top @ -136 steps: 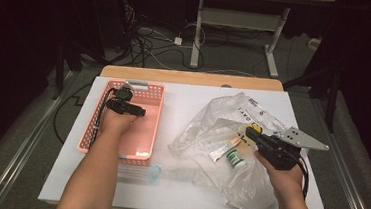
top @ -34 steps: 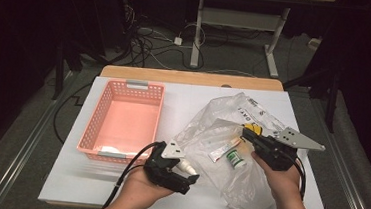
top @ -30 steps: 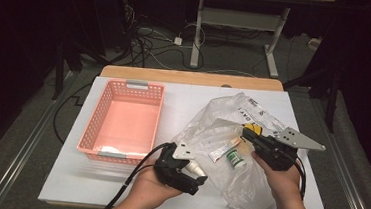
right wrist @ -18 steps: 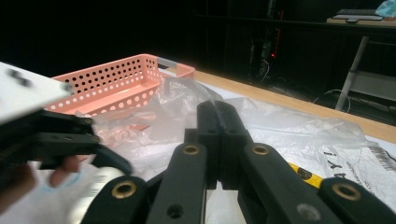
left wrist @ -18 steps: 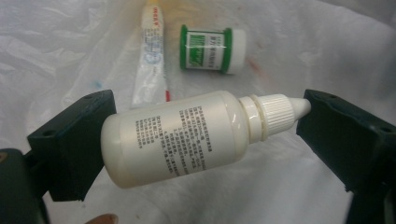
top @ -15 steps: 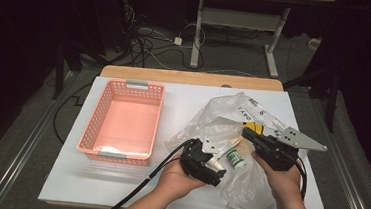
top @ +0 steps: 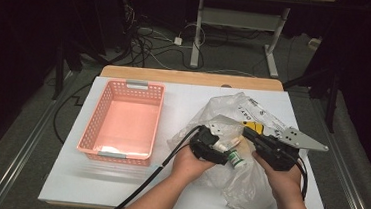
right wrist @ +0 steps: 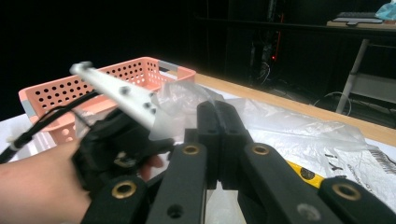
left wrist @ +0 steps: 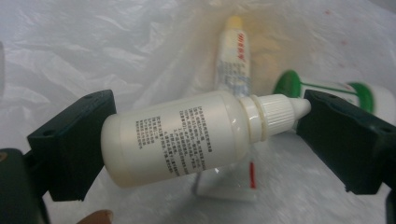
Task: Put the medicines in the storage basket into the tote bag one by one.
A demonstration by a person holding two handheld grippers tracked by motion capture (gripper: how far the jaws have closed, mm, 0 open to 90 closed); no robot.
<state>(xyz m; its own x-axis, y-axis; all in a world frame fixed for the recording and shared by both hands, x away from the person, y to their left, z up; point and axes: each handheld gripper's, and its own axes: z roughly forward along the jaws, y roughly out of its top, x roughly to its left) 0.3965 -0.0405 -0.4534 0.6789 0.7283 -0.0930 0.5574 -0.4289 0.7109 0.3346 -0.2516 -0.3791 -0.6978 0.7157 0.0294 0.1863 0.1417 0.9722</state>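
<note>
In the high view, the plastic bag is pinched at its edge by the right gripper, seemingly to keep its mouth open; the pink basket stands apart to the bag's left.

In the left gripper view, a white dropper bottle inside the bag lies between the left gripper jaws, base against one pad, cap tip at the other; a firm clamp cannot be confirmed.

In the right gripper view, the right gripper's jaws are seen pressed together on the bag's film.
</note>
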